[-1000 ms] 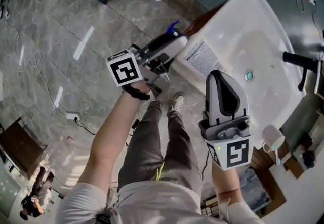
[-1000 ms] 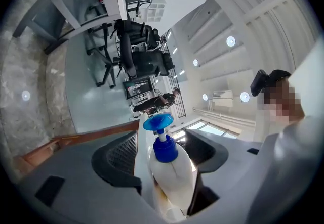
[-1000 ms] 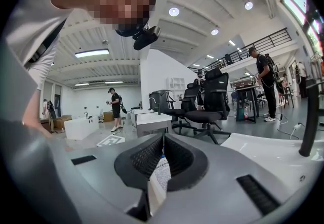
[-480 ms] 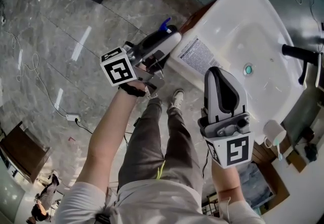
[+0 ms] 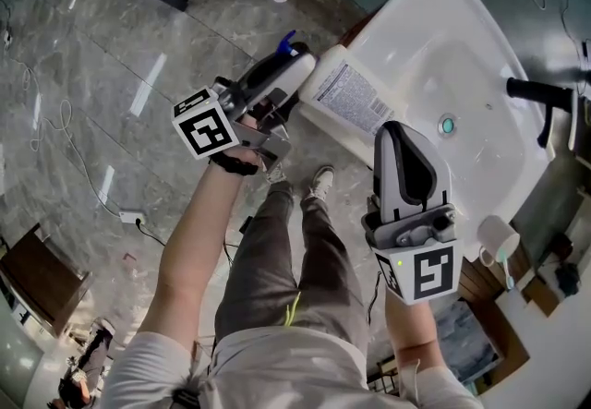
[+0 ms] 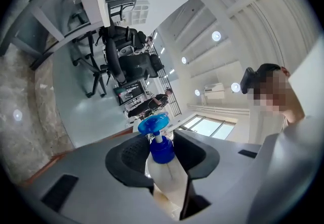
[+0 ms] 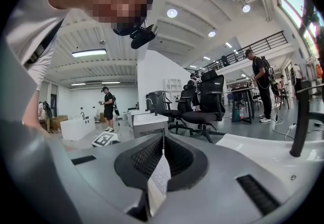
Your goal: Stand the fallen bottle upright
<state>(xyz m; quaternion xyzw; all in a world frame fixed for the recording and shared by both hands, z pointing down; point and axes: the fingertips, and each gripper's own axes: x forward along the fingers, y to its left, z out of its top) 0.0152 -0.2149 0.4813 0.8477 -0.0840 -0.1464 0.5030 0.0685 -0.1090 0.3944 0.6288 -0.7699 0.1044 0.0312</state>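
Note:
A white bottle (image 5: 346, 95) with a printed label and a blue pump top (image 5: 288, 38) lies on its side at the near left rim of the white sink (image 5: 480, 56). My left gripper (image 5: 297, 67) is at the bottle's neck. In the left gripper view the neck and blue cap (image 6: 161, 149) sit between the jaws, which are closing, and the pads touch the bottle's white shoulder (image 6: 169, 180). My right gripper (image 5: 404, 138) hovers at the sink's front edge to the right of the bottle. Its jaws (image 7: 163, 153) are shut with nothing in them.
A black faucet (image 5: 540, 101) stands at the sink's far right, and a drain (image 5: 447, 126) sits in the basin. A white cup (image 5: 499, 236) rests on a low shelf at the right. Grey marble floor with a cable and power strip (image 5: 129, 212) lies to the left.
The left gripper's jaws have come together around the bottle's neck, and the hand has rolled a little. The right gripper has stayed where it was.

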